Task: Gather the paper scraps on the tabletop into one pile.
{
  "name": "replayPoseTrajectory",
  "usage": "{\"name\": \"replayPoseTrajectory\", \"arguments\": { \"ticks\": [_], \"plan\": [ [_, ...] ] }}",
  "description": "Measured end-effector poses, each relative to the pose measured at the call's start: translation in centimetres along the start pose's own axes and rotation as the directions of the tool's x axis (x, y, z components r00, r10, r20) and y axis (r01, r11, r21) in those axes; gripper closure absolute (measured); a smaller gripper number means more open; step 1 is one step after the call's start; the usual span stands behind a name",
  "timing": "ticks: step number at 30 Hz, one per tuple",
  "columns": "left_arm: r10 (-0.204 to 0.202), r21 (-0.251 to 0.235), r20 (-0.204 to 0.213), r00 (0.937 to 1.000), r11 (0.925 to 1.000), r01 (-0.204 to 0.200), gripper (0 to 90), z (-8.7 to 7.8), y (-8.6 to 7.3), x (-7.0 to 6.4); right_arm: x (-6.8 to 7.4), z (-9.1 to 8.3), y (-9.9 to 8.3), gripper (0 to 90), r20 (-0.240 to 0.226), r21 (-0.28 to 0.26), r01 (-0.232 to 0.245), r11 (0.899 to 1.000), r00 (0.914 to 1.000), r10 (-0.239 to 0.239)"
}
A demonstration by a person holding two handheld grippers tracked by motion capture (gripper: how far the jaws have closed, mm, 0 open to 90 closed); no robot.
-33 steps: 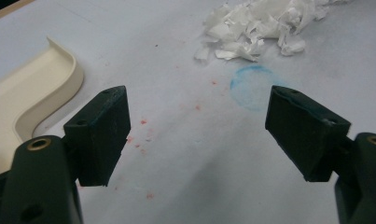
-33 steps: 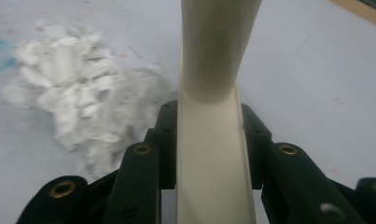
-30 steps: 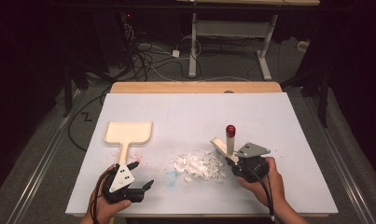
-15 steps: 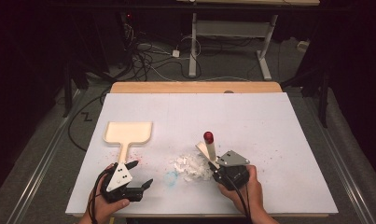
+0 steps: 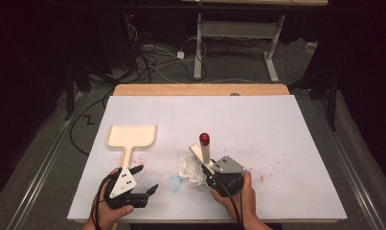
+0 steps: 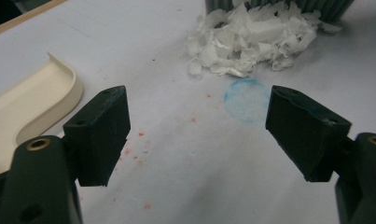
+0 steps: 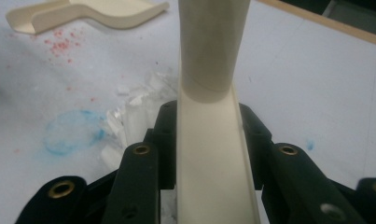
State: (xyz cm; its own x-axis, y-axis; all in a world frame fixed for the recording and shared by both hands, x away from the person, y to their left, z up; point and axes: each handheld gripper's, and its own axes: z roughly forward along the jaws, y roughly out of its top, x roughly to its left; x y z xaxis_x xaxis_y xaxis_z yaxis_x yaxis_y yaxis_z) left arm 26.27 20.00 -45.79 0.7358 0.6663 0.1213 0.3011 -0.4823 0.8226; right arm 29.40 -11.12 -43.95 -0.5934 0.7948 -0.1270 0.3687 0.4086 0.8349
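A cream dustpan (image 5: 132,135) lies flat on the white table at the left, its handle pointing toward me. My left gripper (image 5: 145,179) stands open just below and right of that handle, nothing between its fingers; in the left gripper view (image 6: 197,121) the dustpan (image 6: 31,107) is at the left. My right gripper (image 5: 210,171) is shut on a cream brush handle (image 5: 205,149) with a red tip. The brush's grey bristles (image 6: 279,4) touch a pile of white paper shreds (image 5: 190,170). In the right gripper view (image 7: 209,140) the handle (image 7: 209,70) rises between the jaws.
The white table top (image 5: 277,129) has red speckles near the dustpan handle and at the right. A blue smudge (image 6: 246,98) sits just in front of the shreds. A wooden strip (image 5: 200,89) runs along the far edge. Cables and desk legs lie on the floor beyond.
My right gripper has moved left with the brush, and the shreds are pushed into a tighter pile nearer the table's middle. The left gripper has stayed where it was.
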Motion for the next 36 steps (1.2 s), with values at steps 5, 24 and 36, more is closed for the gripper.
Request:
{"name": "replayPoseTrajectory", "arguments": {
  "ticks": [5,24,36],
  "plan": [
    [0.000,-0.004,0.001,1.0000,1.0000,0.000,20.9,-0.1,0.0,0.0,-0.7,-0.4,0.1,67.6,0.017,-0.045,-0.041,0.998,0.9990,0.042],
    [0.014,0.016,-0.020,0.9997,0.9998,-0.014,20.9,0.0,-0.1,0.2,-8.8,-8.3,0.1,67.6,-0.157,-0.043,0.072,0.996,0.9844,-0.078],
    [0.023,0.017,-0.056,0.9982,0.9996,-0.022,18.7,0.0,0.0,-0.2,-7.8,-9.6,-3.0,67.7,-0.377,0.044,0.204,0.978,0.9099,-0.173]
  ]
}}
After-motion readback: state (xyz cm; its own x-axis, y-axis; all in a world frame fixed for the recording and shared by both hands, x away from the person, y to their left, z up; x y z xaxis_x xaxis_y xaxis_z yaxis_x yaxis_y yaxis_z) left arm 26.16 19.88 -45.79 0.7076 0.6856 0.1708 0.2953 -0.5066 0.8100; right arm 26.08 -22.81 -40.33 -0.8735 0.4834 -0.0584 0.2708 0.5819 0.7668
